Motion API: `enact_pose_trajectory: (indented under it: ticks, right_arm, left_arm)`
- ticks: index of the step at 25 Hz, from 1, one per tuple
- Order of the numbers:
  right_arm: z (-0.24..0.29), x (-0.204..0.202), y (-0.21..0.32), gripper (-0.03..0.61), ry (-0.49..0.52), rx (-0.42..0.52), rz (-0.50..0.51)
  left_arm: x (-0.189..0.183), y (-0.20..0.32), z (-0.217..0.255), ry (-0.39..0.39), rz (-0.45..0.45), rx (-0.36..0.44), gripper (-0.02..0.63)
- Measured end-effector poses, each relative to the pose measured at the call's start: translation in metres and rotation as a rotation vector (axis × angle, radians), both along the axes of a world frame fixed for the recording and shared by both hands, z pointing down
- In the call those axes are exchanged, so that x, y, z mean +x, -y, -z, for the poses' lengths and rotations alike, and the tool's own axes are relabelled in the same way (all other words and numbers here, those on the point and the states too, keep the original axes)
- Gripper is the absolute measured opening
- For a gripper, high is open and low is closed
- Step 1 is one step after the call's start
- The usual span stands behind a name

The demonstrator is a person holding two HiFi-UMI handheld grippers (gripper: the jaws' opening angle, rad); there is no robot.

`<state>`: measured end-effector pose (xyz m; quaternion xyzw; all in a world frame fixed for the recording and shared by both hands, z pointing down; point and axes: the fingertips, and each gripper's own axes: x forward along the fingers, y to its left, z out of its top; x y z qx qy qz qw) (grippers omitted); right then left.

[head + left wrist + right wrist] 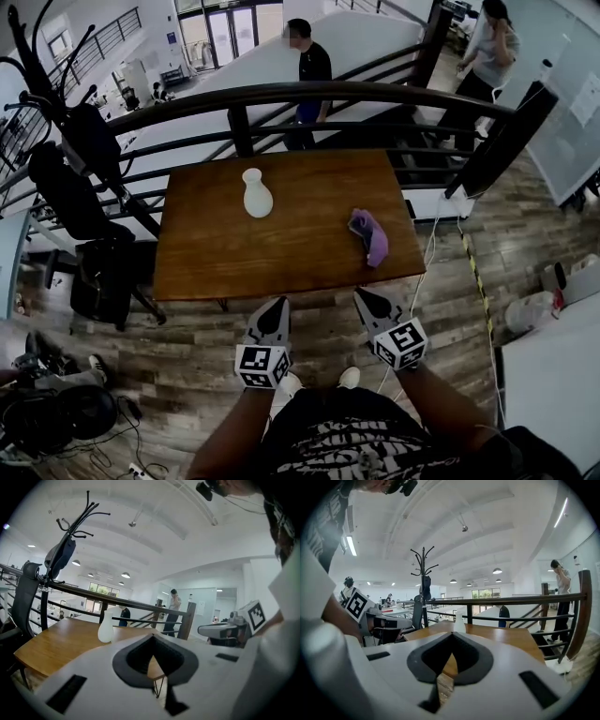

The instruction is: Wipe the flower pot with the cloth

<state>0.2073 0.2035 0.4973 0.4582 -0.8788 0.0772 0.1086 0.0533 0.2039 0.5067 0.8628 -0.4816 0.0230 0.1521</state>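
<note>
The 2 grippers, left [277, 304] and right [362, 296], hang just short of the table's [281, 253] near edge, jaws closed together and empty. The white flower pot [256, 194] stands upright far-left on the table, and the purple cloth [369, 234] lies crumpled at the right, well apart.

The table [281, 253] is brown wood, smooth with a soft shine. The flower pot [256, 194] is white, smooth and a bit shiny. The cloth [369, 234] is soft purple fabric, all crumpled. The floor [450, 309] is wood planks. The left gripper [277, 305] and right gripper [364, 297] look like dull white plastic.
</note>
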Motion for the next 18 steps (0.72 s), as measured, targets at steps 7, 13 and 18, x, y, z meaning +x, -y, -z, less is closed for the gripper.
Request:
enact_pose_trajectory:
  ticks: [7,13,18]
  right_arm:
    - [0.001,0.011,0.003,-0.002,0.017,0.005,-0.016]
    - [-0.002,0.007,0.005,-0.002,0.02,0.003,-0.015]
    - [-0.003,0.003,0.006,-0.002,0.015,0.003,-0.012]
  left_arm:
    - [0.005,0.007,0.005,0.018,-0.003,0.008,-0.002]
    - [0.007,0.012,0.005,0.024,-0.012,0.015,-0.002]
    - [0.007,0.011,0.002,0.02,-0.02,0.006,-0.002]
